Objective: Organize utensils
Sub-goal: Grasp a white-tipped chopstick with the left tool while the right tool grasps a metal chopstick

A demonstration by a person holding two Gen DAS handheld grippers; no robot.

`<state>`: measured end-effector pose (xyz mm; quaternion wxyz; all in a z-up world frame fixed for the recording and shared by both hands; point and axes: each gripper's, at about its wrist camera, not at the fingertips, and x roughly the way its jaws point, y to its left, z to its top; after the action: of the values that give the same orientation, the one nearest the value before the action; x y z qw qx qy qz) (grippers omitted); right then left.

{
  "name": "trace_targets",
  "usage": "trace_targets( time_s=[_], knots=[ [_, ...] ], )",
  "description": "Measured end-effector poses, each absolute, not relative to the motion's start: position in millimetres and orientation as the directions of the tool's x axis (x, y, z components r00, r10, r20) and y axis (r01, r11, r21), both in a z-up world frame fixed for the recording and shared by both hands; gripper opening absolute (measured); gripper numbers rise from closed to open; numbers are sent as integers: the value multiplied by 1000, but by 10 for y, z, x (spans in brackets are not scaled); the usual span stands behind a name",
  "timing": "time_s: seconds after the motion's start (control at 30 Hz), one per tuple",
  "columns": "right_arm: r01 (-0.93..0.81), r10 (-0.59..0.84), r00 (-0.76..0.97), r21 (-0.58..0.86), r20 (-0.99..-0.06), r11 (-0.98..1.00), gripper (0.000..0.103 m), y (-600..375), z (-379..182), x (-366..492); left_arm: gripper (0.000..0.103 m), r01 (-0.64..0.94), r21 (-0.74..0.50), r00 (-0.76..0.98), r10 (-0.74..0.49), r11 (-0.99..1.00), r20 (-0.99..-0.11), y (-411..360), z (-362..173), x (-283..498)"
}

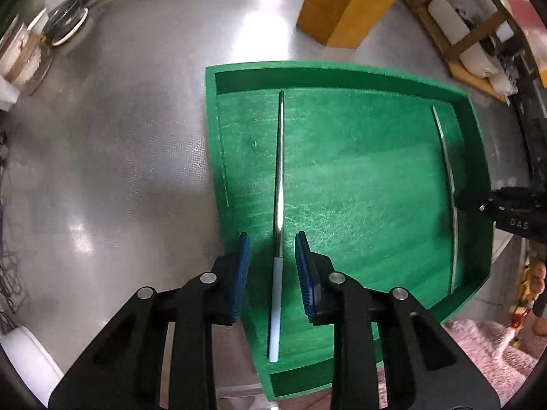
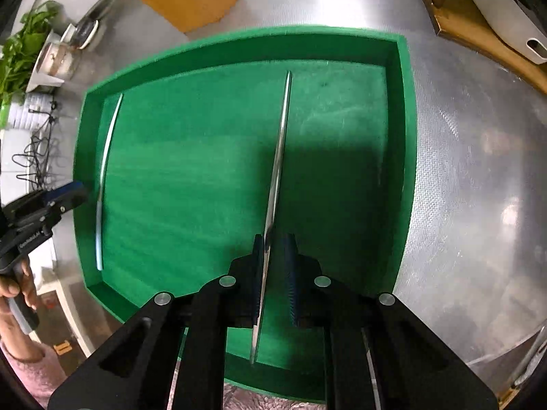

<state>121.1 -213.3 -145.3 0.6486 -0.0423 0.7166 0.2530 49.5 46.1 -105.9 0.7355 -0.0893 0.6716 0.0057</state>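
While I look down through both wrist cameras, the biggest thing under me is the steel table [image 1: 136, 130], and on it sits the green tray [image 1: 342, 71] with low walls all round. Both utensils lie on its floor, well apart, roughly parallel.

On my left side, the left gripper [image 1: 272, 256] hangs over the tray's near part with its jaws narrowly apart. Between them lies the white-handled utensil [image 1: 279, 171], metal shaft running away from me, white handle toward me. The blue pads [image 1: 242, 273] flank the joint where metal meets handle, with a gap showing on each side, so nothing is pinched there. This utensil lies near the tray's left wall.

On my right side, the right gripper [image 2: 275, 249] has its jaws drawn nearly together around the thin metal utensil [image 2: 278, 157]. The strip runs edge-on between the pads; it seems to touch the left one, though I cannot tell for sure whether both press on it.

Behind the tray stands a yellow wooden block [image 1: 342, 7], apart from the far wall. Wooden shelving [image 1: 461, 44] with white items sits at the right, jars [image 2: 58, 58] and a leafy plant [image 2: 20, 51] at the left edge. Nothing blocks either gripper above the tray floor. A hand [image 2: 17, 287] in a pink sleeve [image 2: 30, 365] holds the left gripper's grip.
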Motion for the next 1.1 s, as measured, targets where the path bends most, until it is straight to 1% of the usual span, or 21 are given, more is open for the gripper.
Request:
trace_targets(
  time_s=[0.23,0.37,0.6,0.63,0.7,0.8,0.9,0.93,0.97,1.1],
  knots=[
    [-403,247,-148,286,-958,869,13,-2084,-1460,1130,25,-73,-98,72,-93,993,-993,294,-1117,554],
    [-412,226,-137,263,-964,872,12,-2025,-1471,1069,25,-52,-87,30,-86,995,-996,190,-1261,539],
    [-414,205,-136,243,-969,877,12,-2016,-1478,1096,25,-54,-109,33,-107,993,-994,237,-1204,497],
    [-415,203,-140,243,-969,877,13,-2000,-1478,1085,24,-56,-106,30,-104,993,-994,253,-1201,493],
    [-420,199,-154,247,-968,873,13,-1975,-1487,1064,15,-61,-95,21,-93,994,-995,282,-1185,490],
    [-439,176,-139,220,-975,871,13,-1917,-1496,1019,5,-60,-90,5,-89,994,-996,323,-1179,516],
    [-462,138,-130,183,-982,868,12,-1848,-1510,924,5,-64,-110,-3,-110,992,-994,393,-1180,505],
    [-474,111,-119,155,-987,867,9,-1807,-1511,905,5,-61,-114,-12,-115,992,-993,406,-1171,519],
    [-481,96,-113,140,-989,866,8,-1784,-1511,891,5,-56,-114,-17,-115,992,-993,419,-1170,523],
    [-491,79,-110,123,-991,862,7,-1742,-1505,871,5,-29,-108,-28,-109,994,-994,493,-1148,524]
  ],
)
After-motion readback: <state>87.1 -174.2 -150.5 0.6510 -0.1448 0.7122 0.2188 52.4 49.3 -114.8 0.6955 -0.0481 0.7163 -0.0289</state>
